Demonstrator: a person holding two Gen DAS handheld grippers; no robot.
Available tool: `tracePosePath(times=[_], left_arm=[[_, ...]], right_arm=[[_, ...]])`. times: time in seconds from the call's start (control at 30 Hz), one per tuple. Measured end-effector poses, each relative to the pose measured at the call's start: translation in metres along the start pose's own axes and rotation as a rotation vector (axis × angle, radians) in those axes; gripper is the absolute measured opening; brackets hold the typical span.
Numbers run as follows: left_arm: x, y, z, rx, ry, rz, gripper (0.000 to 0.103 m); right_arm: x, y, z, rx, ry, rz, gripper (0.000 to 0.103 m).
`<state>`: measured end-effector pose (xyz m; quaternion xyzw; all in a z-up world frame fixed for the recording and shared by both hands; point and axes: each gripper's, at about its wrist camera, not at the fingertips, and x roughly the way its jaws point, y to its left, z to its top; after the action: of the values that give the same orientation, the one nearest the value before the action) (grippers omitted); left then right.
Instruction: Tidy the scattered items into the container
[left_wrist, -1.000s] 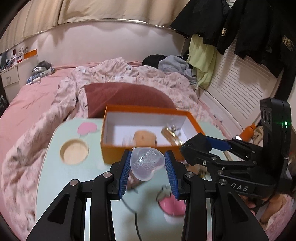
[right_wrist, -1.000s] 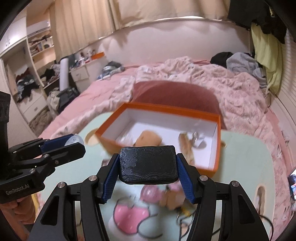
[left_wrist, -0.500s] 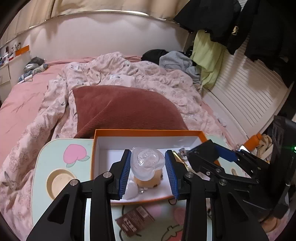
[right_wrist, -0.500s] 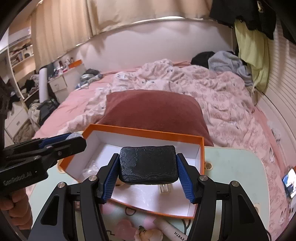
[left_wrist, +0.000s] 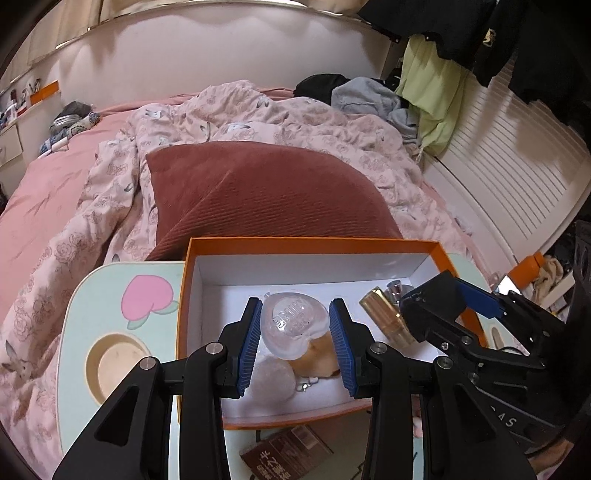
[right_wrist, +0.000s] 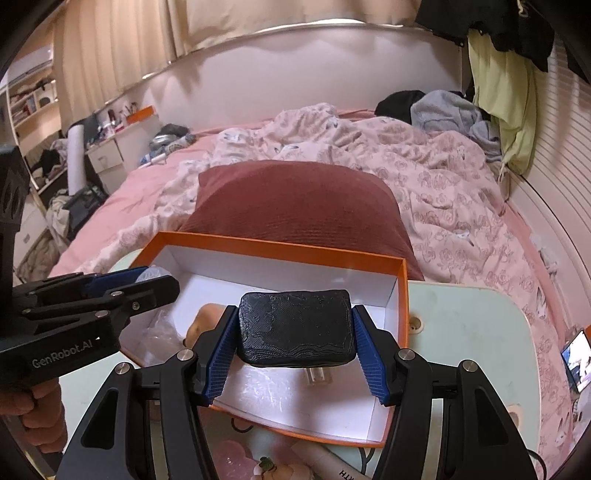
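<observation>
left hand-held gripper (left_wrist: 295, 338) grips clear heart (left_wrist: 291, 330) | right hand-held gripper (right_wrist: 295, 343) grips black block (right_wrist: 295, 328), long axis crosswise

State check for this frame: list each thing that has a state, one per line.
Left gripper: shut on clear heart case, over the box.
Right gripper: shut on black block, over the box.
Orange box: open, no lid on, partly filled.
Gold tube: lying in box.
Brown packet: outside box, on table.
</observation>
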<state>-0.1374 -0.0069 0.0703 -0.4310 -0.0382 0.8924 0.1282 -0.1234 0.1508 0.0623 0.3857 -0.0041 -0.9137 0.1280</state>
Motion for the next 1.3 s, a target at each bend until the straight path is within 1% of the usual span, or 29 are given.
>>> tracePosePath(times=[0.23,0.27,0.3,0.33,0.4,0.43,0.5,0.7,0.87,0.97,1.23,1.3], left_arm=[[0.011,0.005,0.004,-0.037,0.020,-0.004,0.039],[0.012,0.006,0.004,-0.044,0.024,-0.006,0.041],[0.013,0.008,0.004,-0.056,0.035,-0.017,0.049],[0.013,0.009,0.004,-0.070,0.044,-0.032,0.054],[0.009,0.013,0.003,-0.091,0.033,-0.053,0.061],[0.006,0.014,0.003,-0.095,0.019,-0.061,0.062],[0.001,0.014,0.003,-0.090,-0.003,-0.055,0.067],[-0.006,0.012,0.000,-0.073,-0.011,-0.044,0.067],[-0.013,0.012,-0.005,-0.056,-0.024,-0.037,0.067],[-0.017,0.014,-0.009,-0.057,-0.029,-0.030,0.067],[-0.046,0.012,-0.029,-0.034,-0.097,-0.011,0.067],[-0.056,0.010,-0.038,-0.028,-0.109,-0.015,0.067]], right_arm=[[0.010,0.003,0.005,0.010,0.018,-0.010,0.060],[0.010,0.002,0.005,0.016,0.016,-0.014,0.060],[0.010,0.002,0.005,0.022,0.012,-0.025,0.060],[0.008,0.001,0.005,0.026,0.006,-0.036,0.060],[0.004,0.001,0.005,0.028,-0.013,-0.041,0.062],[0.003,0.001,0.006,0.026,-0.015,-0.042,0.063],[0.001,0.002,0.006,0.018,-0.019,-0.045,0.064],[-0.005,0.005,0.002,0.000,-0.024,-0.042,0.064],[-0.009,0.007,-0.003,0.002,-0.013,-0.011,0.064],[-0.012,0.009,-0.005,-0.012,-0.012,-0.023,0.064],[-0.030,0.012,-0.018,-0.006,-0.019,-0.048,0.064],[-0.039,0.013,-0.023,-0.009,-0.018,-0.033,0.064]])
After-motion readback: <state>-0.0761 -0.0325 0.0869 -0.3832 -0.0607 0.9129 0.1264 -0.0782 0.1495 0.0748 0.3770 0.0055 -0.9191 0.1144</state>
